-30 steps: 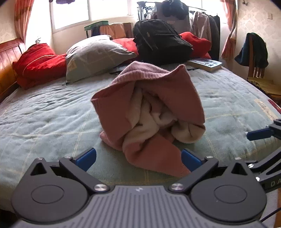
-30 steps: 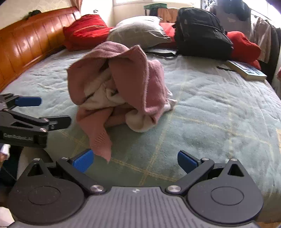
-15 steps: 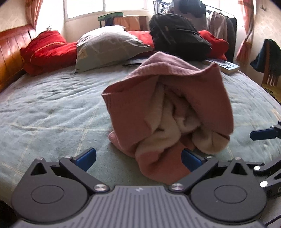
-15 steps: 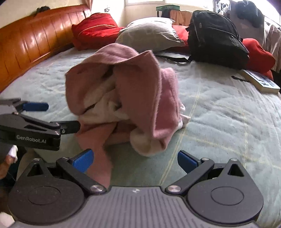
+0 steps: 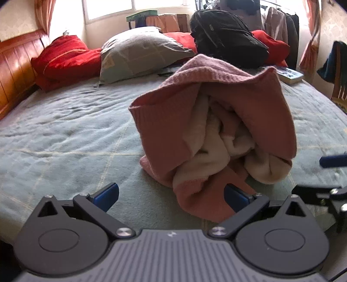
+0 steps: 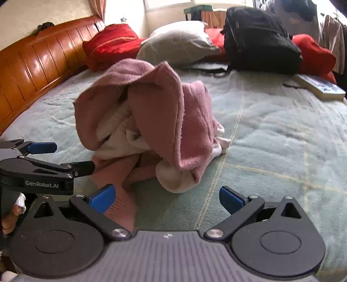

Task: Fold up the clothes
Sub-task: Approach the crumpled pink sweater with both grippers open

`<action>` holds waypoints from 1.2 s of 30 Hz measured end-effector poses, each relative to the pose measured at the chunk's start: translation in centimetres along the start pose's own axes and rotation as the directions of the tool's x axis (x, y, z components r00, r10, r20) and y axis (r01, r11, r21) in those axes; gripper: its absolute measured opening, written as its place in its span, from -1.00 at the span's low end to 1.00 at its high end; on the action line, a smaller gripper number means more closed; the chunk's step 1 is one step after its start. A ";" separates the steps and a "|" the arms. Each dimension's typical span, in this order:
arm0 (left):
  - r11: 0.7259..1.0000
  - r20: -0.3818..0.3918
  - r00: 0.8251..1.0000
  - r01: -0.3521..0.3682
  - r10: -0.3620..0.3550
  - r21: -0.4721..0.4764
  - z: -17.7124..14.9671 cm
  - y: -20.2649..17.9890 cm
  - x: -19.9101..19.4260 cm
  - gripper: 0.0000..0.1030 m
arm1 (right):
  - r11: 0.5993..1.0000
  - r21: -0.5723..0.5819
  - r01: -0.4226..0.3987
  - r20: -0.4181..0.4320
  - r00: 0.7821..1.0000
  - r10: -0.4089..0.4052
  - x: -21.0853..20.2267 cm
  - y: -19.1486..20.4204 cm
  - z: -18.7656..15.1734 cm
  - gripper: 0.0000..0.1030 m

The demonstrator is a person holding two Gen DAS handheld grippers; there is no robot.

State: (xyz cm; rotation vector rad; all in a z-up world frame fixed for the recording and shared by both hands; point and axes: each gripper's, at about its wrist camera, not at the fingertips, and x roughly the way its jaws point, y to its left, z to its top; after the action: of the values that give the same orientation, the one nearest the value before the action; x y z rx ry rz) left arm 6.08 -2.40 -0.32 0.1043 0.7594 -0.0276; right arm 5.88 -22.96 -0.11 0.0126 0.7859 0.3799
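Open bedspread [image 5: 65,138] flanks crumpled garment [image 5: 216,134]; backpack [image 5: 225,41] — pillows behind

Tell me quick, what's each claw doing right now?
Left gripper: open, holding nothing.
Right gripper: open, holding nothing, pink garment just ahead.

bright daylight from blown-out window [image 5: 134,8], fisheye bending at edges, soft slight blur
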 end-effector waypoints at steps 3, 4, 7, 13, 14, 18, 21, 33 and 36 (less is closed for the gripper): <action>1.000 0.012 1.000 0.002 -0.002 0.031 0.2 -0.2 -0.2 0.99 | 1.000 -0.006 0.014 0.013 1.000 -0.014 -0.4 0.2 0.0 1.00; 0.999 0.016 1.000 0.003 -0.004 0.032 0.2 -0.1 -0.2 0.99 | 1.000 -0.007 0.020 0.012 1.000 -0.020 -0.4 0.4 0.1 1.00; 0.999 0.024 1.000 0.019 -0.020 0.030 0.3 0.5 -0.2 0.99 | 0.999 -0.015 0.038 0.009 0.999 -0.038 -0.4 0.8 0.3 1.00; 0.999 0.017 0.999 0.034 -0.034 0.003 0.1 1.3 0.2 0.99 | 0.998 -0.021 0.064 -0.002 0.998 -0.064 0.1 1.7 1.2 1.00; 0.999 0.012 0.999 0.040 -0.040 -0.009 0.1 1.4 0.3 0.99 | 0.997 -0.027 0.066 -0.003 0.998 -0.066 0.2 1.7 1.3 1.00; 0.998 0.003 0.999 0.048 -0.048 -0.028 0.1 1.6 0.9 0.99 | 0.998 -0.023 0.064 0.002 0.998 -0.064 0.8 1.5 1.7 1.00; 0.998 0.003 0.998 0.055 -0.055 -0.029 0.2 1.6 1.1 0.99 | 0.999 -0.003 0.048 0.007 0.999 -0.048 1.1 1.1 1.9 1.00; 0.995 -0.029 0.996 0.087 -0.089 -0.055 0.6 1.5 1.8 0.99 | 0.999 0.019 0.043 -0.005 0.999 -0.043 2.0 0.7 2.0 1.00; 0.992 -0.018 0.994 0.102 -0.103 -0.068 0.6 1.8 1.9 0.99 | 0.998 0.030 0.056 -0.004 0.998 -0.055 2.1 0.5 2.1 1.00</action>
State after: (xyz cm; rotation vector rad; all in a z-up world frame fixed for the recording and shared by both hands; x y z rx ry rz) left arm 7.99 -0.67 -1.01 0.0017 0.7854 -0.0990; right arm 8.54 -21.46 0.03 0.0187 0.7936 0.3154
